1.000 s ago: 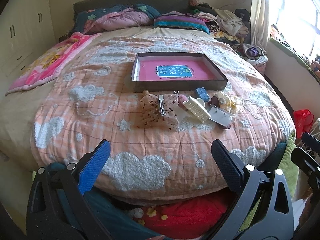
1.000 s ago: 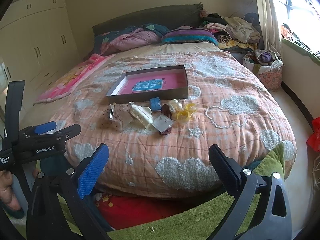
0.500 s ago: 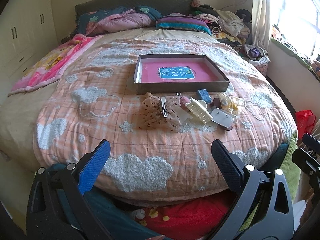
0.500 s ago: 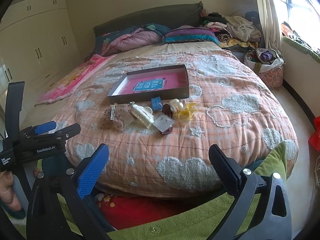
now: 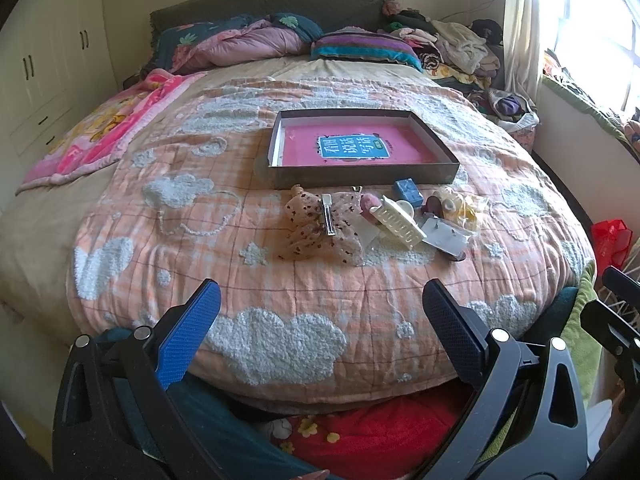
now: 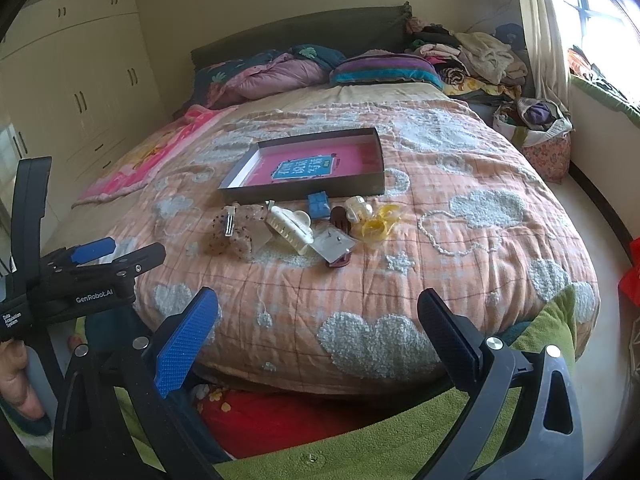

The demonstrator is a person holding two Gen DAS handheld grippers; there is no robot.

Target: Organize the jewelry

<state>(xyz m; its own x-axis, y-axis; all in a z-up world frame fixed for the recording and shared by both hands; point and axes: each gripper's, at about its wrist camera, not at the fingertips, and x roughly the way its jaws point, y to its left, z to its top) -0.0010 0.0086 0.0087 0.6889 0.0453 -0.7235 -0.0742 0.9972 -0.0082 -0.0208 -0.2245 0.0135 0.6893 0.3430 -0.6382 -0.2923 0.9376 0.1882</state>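
A shallow dark box [image 5: 440, 152] with a pink lining lies on the bed; in the right wrist view the box [image 6: 376, 160] sits mid-frame. In front of it are scattered hair accessories: a beige dotted bow clip [image 5: 320, 228] [image 6: 236, 232], a white claw clip [image 5: 398, 222] [image 6: 290, 226], a small blue box [image 5: 408, 192] [image 6: 319, 203], a clear packet [image 5: 444, 236] [image 6: 334, 246] and yellow pieces [image 5: 466, 206] [image 6: 378, 222]. My left gripper [image 5: 320, 326] hovers open before the bed's near edge, holding nothing. My right gripper [image 6: 318, 328] is likewise open and empty.
An orange cloud-patterned quilt [image 5: 280, 280] covers the bed. Pillows [image 5: 360, 46] and piled clothes [image 5: 452, 48] lie at the headboard. Cream wardrobes [image 6: 80, 92] stand left, a window [image 6: 600, 8] right. The left tool body [image 6: 80, 284] with a hand [image 6: 16, 384] shows in the right view.
Both views have crept slightly nearer to the bed and tilted a little; the items lie as before and both grippers stay open.
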